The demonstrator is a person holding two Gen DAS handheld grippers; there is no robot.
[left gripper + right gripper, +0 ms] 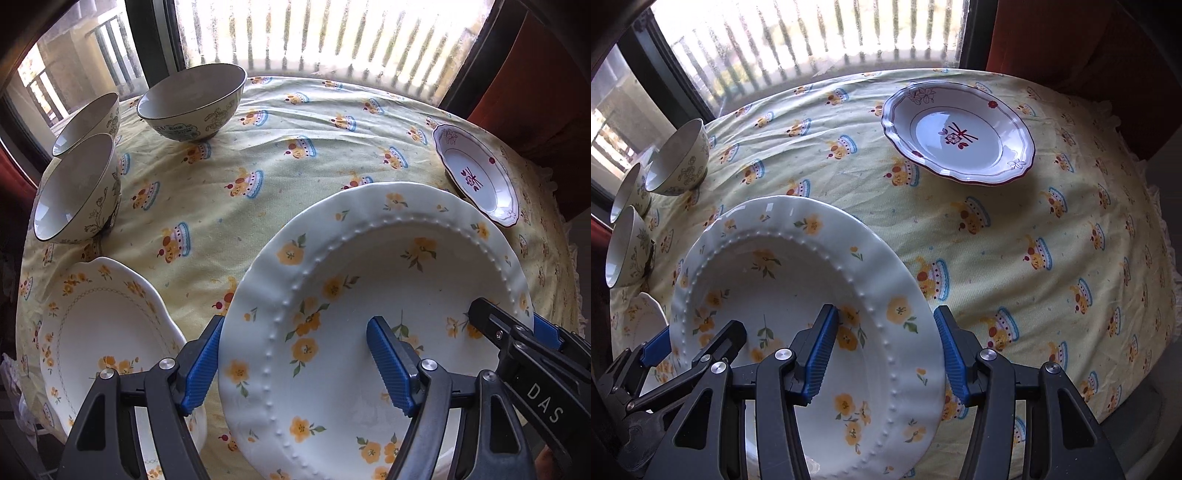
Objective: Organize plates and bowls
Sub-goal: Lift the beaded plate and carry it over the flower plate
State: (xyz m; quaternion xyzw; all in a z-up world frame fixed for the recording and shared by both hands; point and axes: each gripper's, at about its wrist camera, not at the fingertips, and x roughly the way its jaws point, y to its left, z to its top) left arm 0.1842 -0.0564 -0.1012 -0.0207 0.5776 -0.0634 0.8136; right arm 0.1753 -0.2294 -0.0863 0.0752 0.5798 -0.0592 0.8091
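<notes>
Only the left wrist view shows the scalloped plate [107,332] whole, at the table's near-left edge. Both the left gripper [295,365] and right gripper [886,354] straddle the beaded plate's [798,295] opposite rims, jaws wide, apparently not clamped.

Big plate [369,314]: I see white china with yellow flowers and a beaded ring, tilted, nearest me.
Second floral plate [107,325]: scalloped, flat on my left.
Maroon-trimmed plate [960,136]: far right, well apart.
Three bowls [77,188]: cream with line-drawn flowers, upright, grouped far left.
</notes>
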